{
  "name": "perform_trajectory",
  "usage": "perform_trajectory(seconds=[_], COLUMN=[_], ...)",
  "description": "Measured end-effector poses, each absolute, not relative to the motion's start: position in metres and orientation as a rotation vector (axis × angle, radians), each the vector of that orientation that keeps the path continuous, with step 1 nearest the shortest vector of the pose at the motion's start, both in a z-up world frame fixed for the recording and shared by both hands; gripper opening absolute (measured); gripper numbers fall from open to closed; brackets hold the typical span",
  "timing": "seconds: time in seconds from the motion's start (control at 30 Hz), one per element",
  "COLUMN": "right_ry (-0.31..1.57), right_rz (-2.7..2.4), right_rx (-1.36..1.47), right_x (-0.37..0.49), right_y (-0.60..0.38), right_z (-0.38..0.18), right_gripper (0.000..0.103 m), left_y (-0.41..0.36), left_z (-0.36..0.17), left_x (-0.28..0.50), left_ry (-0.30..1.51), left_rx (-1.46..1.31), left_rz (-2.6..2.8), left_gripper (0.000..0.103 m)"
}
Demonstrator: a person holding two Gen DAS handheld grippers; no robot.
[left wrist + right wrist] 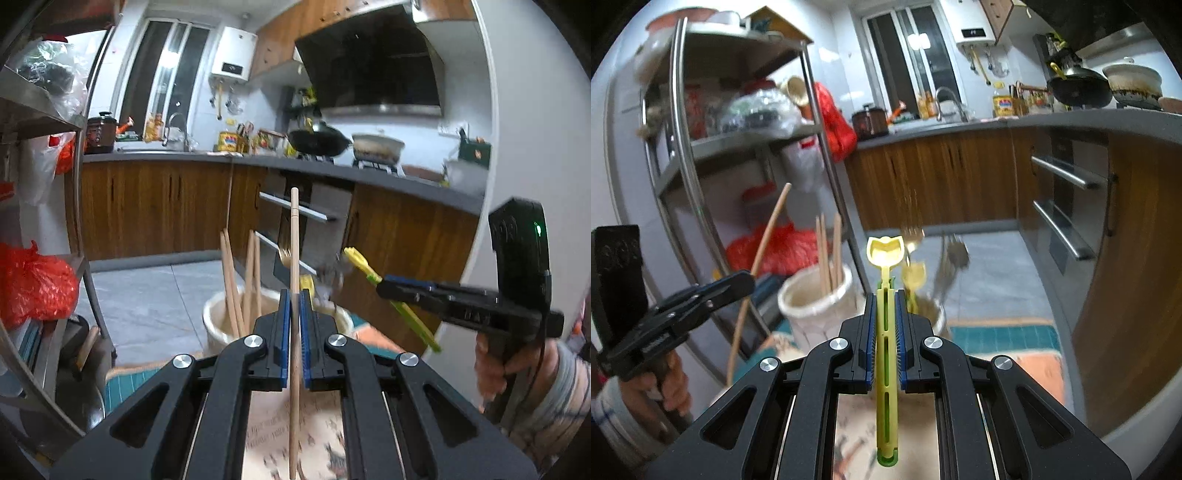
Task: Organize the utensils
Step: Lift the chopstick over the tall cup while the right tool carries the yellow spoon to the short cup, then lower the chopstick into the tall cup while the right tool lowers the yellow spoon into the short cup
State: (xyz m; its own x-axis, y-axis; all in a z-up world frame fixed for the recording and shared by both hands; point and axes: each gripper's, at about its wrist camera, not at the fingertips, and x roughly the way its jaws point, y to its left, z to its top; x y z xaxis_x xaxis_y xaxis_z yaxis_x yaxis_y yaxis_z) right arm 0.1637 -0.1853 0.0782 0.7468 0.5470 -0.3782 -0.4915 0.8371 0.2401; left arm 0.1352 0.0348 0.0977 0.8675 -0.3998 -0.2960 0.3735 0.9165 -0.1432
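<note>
My left gripper [294, 295] is shut on a wooden chopstick [294, 243] that points up, just above a white holder [218, 321] with several chopsticks in it. My right gripper [885, 291] is shut on a yellow-green plastic utensil [885, 254], held near a second holder [932, 314] with forks and a yellow utensil. The white holder also shows in the right wrist view [812, 299]. The right gripper [384, 286] shows in the left wrist view with the yellow utensil [360, 260]. The left gripper [748, 280] and its chopstick [764, 243] show in the right wrist view.
The holders stand on a patterned cloth [1004, 336] over a round table. A metal shelf rack [701, 147] with bags stands at the left. Wooden kitchen cabinets [155, 206], a counter, a sink and a stove with pots lie behind.
</note>
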Motion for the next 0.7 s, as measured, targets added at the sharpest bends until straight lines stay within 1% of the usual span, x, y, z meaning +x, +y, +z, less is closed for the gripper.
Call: perform_trajectory(seconds=[0.13,0.23,0.4,0.6,0.7], right_ry=[0.396,0.366,0.317,0.253,0.243], right_rz=[0.565,0.55,0.557,0.543,0.528], right_rx=[0.177,0.248,0.283,0.309,0.257], right_x=[0.186,0.206,0.223,0.23,0.23], right_y=[-0.18,-0.18,-0.172,-0.163,-0.151], right_z=[0.079,0.079,0.075,0.067,0.057], right_gripper=[0.01,0.01,0.01,0.01,0.01], left_y=[0.041,0.039,0.031,0.028,0.029], left_z=[0.107,0.113,0.117,0.103,0.094], left_x=[0.162,0.178,0.194,0.207,0.21], left_ry=[0.272,0.243,0.197,0.171,0.188], left_rx=[-0.167,-0.175,-0.18,-0.169,-0.164], left_rz=[-0.389,-0.359,-0.328,-0.261,-0.246], left_gripper=[0.005,0.005,0.005,0.005,0.005])
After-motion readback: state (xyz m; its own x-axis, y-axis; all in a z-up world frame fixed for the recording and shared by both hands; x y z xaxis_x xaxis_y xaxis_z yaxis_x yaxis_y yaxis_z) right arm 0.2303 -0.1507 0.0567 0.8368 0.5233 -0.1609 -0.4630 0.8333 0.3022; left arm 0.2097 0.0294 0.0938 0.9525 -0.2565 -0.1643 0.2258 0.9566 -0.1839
